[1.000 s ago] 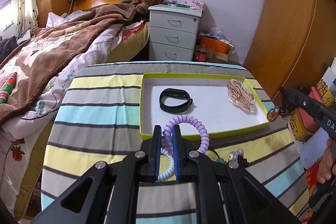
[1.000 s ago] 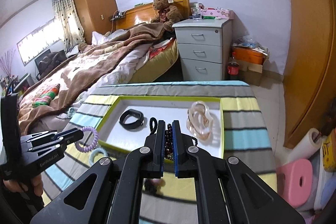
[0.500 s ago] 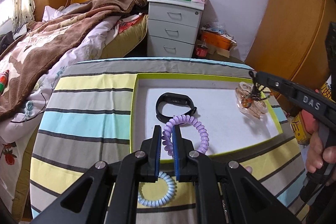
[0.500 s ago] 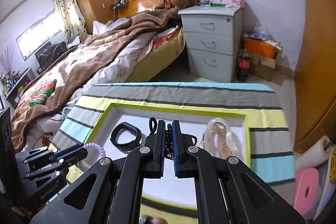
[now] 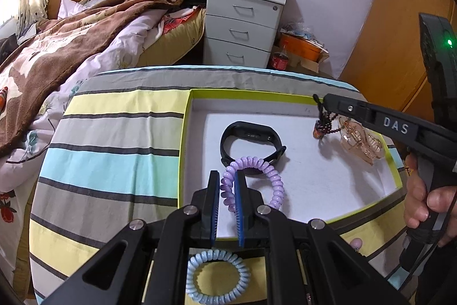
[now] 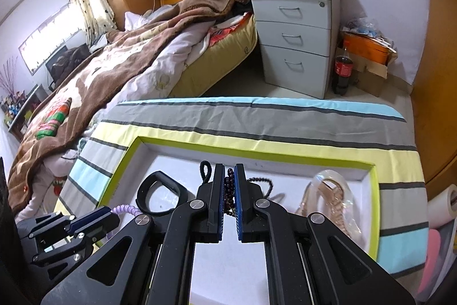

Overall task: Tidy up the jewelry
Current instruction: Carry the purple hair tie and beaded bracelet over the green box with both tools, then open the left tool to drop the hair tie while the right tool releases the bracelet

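My left gripper (image 5: 227, 176) is shut on a purple spiral hair tie (image 5: 271, 176), held just over the near edge of the green-rimmed white tray (image 5: 184, 133). In the tray lie a black wristband (image 5: 248, 135) and a clear amber hair claw (image 5: 360, 142). My right gripper (image 6: 229, 170) is shut on a dark bead bracelet (image 6: 228, 190) with a black cord loop, hanging above the tray's far right part; in the left wrist view the dark bead bracelet (image 5: 324, 125) dangles from the right gripper (image 5: 321, 102). A pale blue spiral hair tie (image 5: 218, 273) lies on the striped cloth under my left gripper.
The tray sits on a table with a striped cloth (image 5: 114, 133). Behind stand a bed (image 5: 71, 42), a grey drawer unit (image 5: 242, 27), a cola bottle (image 6: 342, 70) and wooden wardrobes. A person's hand (image 5: 422, 199) grips the right handle. A small bead (image 5: 355, 243) lies near the tray's front edge.
Both grippers have moved forward and down over the tray. The right gripper with the bead bracelet came in from the right edge to above the hair claw.
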Motion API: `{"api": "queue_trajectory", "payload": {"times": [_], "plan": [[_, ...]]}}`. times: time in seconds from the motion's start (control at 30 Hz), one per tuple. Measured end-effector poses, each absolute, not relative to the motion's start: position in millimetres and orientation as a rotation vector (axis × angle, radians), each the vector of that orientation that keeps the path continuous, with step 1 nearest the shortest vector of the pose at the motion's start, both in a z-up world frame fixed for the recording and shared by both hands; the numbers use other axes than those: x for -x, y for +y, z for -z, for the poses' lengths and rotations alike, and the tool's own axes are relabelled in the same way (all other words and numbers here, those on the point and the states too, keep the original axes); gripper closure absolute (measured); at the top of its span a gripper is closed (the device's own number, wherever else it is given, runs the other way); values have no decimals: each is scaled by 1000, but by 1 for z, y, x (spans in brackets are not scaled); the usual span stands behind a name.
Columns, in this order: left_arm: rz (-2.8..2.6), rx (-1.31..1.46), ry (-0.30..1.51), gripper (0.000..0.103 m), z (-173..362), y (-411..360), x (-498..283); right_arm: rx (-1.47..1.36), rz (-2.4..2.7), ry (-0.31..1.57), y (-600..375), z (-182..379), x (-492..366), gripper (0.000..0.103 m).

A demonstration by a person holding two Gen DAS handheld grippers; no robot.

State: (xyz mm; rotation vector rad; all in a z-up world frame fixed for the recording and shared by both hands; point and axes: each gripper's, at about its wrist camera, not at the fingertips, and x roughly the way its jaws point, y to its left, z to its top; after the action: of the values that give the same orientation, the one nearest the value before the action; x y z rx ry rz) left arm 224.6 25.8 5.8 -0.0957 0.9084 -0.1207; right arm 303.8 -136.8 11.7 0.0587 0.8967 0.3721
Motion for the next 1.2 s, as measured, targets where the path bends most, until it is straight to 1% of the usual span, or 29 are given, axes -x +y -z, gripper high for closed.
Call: {"api": "queue_trajectory", "payload": {"times": [0.43,1.07,1.1,1.2], "plan": [[99,111,938,92,5,29,-232,-12,-372,933,-116,5,-318,97],[95,124,953,91,12,32,-238,-13,-385,947,-110,13,-322,96],[96,123,954,90,11,32,-237,-17,-385,948,-111,13,-322,95],[99,123,949,84,11,32,-237,-12,-382,941,-111,12,-321,90]]}}
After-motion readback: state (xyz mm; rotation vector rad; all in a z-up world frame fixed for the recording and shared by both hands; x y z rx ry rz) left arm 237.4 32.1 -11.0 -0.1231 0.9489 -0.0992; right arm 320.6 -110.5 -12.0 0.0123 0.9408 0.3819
